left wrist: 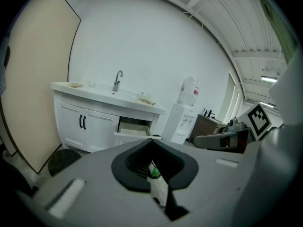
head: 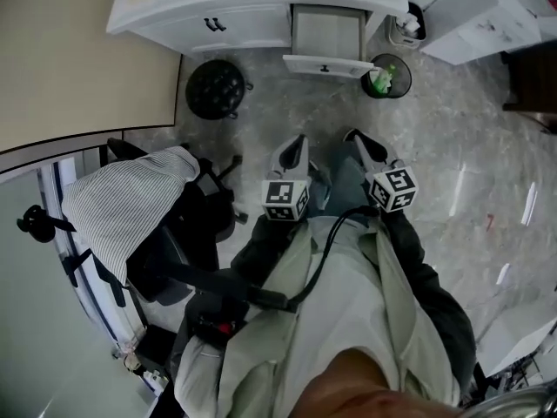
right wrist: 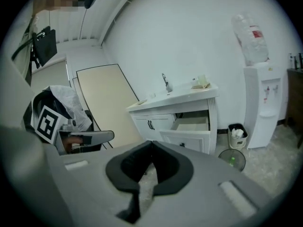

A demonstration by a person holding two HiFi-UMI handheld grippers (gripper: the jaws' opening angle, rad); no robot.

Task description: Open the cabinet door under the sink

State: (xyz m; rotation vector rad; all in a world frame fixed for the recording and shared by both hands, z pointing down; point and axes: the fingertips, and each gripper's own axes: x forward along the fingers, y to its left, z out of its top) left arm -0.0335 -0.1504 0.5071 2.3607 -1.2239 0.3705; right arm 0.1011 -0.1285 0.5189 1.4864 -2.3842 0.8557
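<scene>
The white sink cabinet (head: 252,11) stands far ahead at the top of the head view. Its two doors (left wrist: 87,126) under the faucet (left wrist: 117,80) are closed, with paired black handles (head: 215,24) at the middle. To their right a drawer (head: 326,42) is pulled out. My left gripper (head: 298,139) and right gripper (head: 352,134) are held side by side in front of my body, well short of the cabinet. Both are shut with nothing in them. The left gripper's own view shows its jaws (left wrist: 152,141) meeting, and the right gripper's jaws (right wrist: 151,143) meet too.
A black round stool (head: 215,88) sits on the floor before the doors. A mesh bin (head: 386,75) and a small white bin (head: 407,24) stand right of the drawer, near a water dispenser (left wrist: 184,117). A chair draped with a striped shirt (head: 130,207) is at my left, beside a beige panel (head: 61,59).
</scene>
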